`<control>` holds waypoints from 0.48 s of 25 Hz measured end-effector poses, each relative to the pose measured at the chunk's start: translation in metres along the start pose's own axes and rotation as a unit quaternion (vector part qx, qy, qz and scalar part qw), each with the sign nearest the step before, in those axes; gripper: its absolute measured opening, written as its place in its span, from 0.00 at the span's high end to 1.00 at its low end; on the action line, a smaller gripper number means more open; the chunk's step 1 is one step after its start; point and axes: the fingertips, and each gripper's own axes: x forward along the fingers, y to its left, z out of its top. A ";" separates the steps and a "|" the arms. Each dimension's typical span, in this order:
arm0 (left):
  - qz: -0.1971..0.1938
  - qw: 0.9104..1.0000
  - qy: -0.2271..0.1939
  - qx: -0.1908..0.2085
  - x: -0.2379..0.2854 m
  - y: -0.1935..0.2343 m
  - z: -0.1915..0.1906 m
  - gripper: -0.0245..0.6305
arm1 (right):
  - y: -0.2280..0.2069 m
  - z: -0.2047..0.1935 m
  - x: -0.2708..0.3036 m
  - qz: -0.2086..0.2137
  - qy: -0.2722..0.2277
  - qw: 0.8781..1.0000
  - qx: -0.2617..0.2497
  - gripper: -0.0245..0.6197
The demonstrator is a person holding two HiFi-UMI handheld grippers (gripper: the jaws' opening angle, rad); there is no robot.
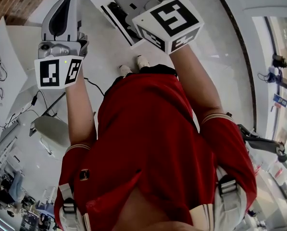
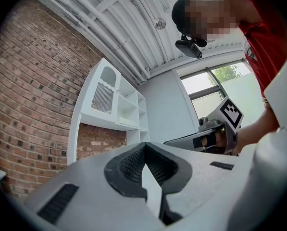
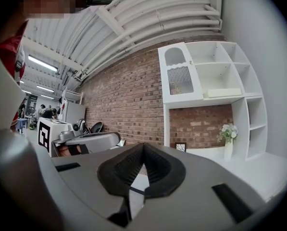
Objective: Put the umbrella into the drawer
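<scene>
Umbrella and drawer show in no view. Left hand-held gripper (image 2: 145, 147) and right hand-held gripper (image 3: 143, 146) are both pinched closed, empty, pointing level at the white shelf unit (image 3: 205, 76). Tilt down, find the umbrella, then open wide before reaching.

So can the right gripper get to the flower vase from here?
Probably not: nothing blocks it, but the flower vase stands far off on the white shelf unit, beyond the shut right gripper.
</scene>
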 end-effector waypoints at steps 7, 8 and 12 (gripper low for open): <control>0.004 1.000 0.003 0.002 0.001 0.005 -0.001 0.96 | -0.002 -0.002 0.005 0.001 -0.002 1.000 0.004 0.97; 0.004 1.000 0.003 0.002 0.002 0.005 -0.001 0.96 | -0.002 -0.002 0.005 0.001 -0.003 1.000 0.004 0.97; 0.006 1.000 0.004 0.003 0.001 0.005 -0.001 0.96 | -0.003 -0.002 0.004 0.002 -0.005 1.000 0.004 0.97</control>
